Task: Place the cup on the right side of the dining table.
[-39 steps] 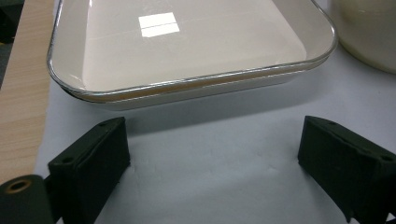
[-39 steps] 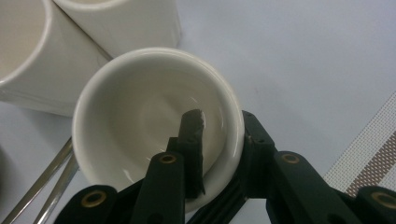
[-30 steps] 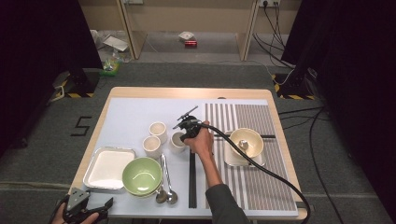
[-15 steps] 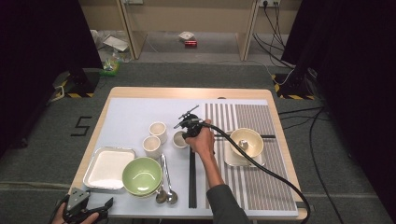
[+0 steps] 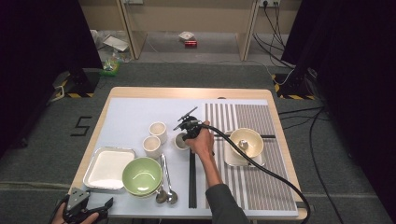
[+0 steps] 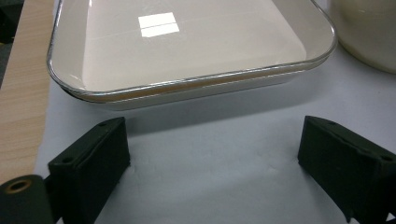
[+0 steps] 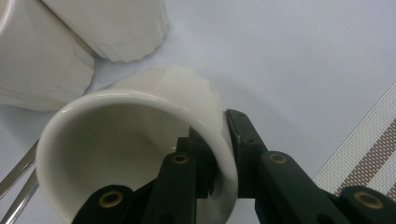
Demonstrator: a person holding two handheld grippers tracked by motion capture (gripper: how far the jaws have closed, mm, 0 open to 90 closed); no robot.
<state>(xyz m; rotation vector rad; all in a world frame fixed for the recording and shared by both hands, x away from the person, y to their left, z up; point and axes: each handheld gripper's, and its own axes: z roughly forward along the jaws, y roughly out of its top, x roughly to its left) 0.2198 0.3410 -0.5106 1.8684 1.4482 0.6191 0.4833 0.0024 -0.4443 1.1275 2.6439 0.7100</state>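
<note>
My right gripper (image 7: 219, 154) pinched the wall of a small white cup (image 7: 135, 154), one jaw inside the rim and one outside, a grip that suited a thin wall with no handle. Its jaws had just been closing a little further on that wall. The cup sat near the middle of the surface (image 5: 126, 116), just left of the striped mat (image 5: 252, 172) and beside two other white cups (image 5: 158, 132). In the right gripper view it looked tipped, its mouth turned toward the camera and its long axis slanting away toward its base; whether the base touched the surface I could not tell. My left gripper (image 5: 81, 210) rested at the near left corner, jaws spread wide with nothing between them, facing the white tray (image 6: 187, 51) that lay just ahead of it. A green bowl (image 5: 142, 176) and two spoons (image 5: 166, 186) lay right of the tray, seemingly waiting their turn.
</note>
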